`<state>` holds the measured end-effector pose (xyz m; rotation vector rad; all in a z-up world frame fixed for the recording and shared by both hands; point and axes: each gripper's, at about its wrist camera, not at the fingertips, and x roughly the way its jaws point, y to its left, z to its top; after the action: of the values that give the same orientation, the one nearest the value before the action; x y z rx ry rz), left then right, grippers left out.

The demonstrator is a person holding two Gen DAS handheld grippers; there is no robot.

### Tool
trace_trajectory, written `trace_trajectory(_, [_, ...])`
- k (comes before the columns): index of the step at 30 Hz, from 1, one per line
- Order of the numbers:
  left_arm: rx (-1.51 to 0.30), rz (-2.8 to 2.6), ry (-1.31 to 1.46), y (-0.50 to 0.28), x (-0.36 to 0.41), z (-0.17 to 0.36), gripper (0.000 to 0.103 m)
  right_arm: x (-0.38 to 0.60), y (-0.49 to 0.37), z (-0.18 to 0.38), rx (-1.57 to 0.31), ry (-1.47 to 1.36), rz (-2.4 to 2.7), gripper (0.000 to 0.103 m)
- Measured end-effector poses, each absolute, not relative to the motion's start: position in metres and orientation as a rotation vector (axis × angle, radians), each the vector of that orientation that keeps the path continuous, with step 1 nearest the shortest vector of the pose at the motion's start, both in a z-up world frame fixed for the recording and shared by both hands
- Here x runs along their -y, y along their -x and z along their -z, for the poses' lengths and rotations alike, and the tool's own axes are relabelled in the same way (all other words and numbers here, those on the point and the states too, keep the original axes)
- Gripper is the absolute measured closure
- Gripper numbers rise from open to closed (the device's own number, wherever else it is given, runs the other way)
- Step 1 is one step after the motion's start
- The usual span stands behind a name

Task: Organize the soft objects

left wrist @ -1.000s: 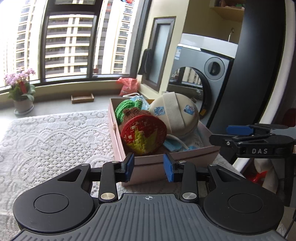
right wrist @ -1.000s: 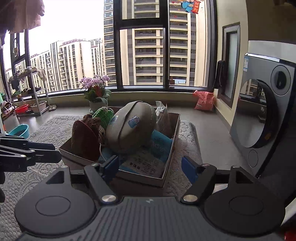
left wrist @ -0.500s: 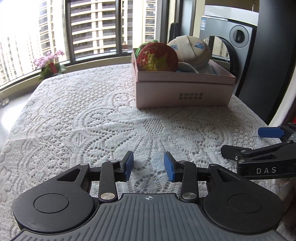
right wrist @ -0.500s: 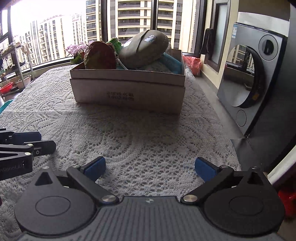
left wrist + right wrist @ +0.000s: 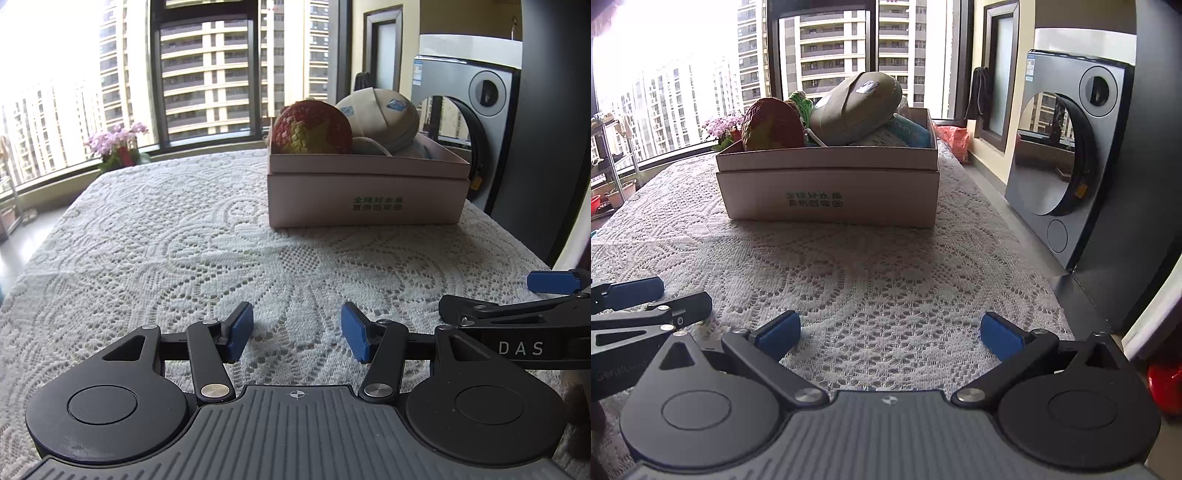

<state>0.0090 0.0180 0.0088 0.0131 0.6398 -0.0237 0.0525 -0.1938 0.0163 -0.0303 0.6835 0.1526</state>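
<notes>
Lace tablecloth (image 5: 147,240) bears box (image 5: 365,195) half-hiding soft toys; left gripper (image 5: 297,330) opening, right gripper (image 5: 890,332) wide, both empty.

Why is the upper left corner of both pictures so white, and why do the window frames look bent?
Left wrist view: daylight through the big window washes out the upper left, while the pink cardboard box stays sharp. Right wrist view: the same glare; the box's near side is shaded, and a shadow falls on the white lace tablecloth. Both: the fisheye lens curves straight lines near the edges.

Bright window (image 5: 207,74) glare, sharp, fisheye-warped edges
</notes>
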Motion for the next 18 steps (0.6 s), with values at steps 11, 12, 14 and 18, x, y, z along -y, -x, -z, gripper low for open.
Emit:
trace_trajectory(11, [-0.639, 0.024, -0.011, -0.0102, -0.0148, -0.0097, 0.045, 0.1943, -0.0532, -0.0166, -0.684, 0.029, -0.154, 0.000])
trace_trajectory(12, [-0.639, 0.024, -0.011, -0.0100, -0.0139, -0.0099, 0.045, 0.1944, -0.0532, -0.0167, -0.684, 0.029, -0.154, 0.000])
trace_trajectory(14, [-0.639, 0.024, -0.010, -0.0100, -0.0148, -0.0097, 0.045, 0.1943, -0.0530, -0.0166, -0.683, 0.029, -0.154, 0.000])
trace_trajectory(18, [-0.639, 0.025, -0.007, -0.0105, -0.0154, -0.0099, 0.045, 0.1943, -0.0532, -0.0167, -0.684, 0.029, -0.154, 0.000])
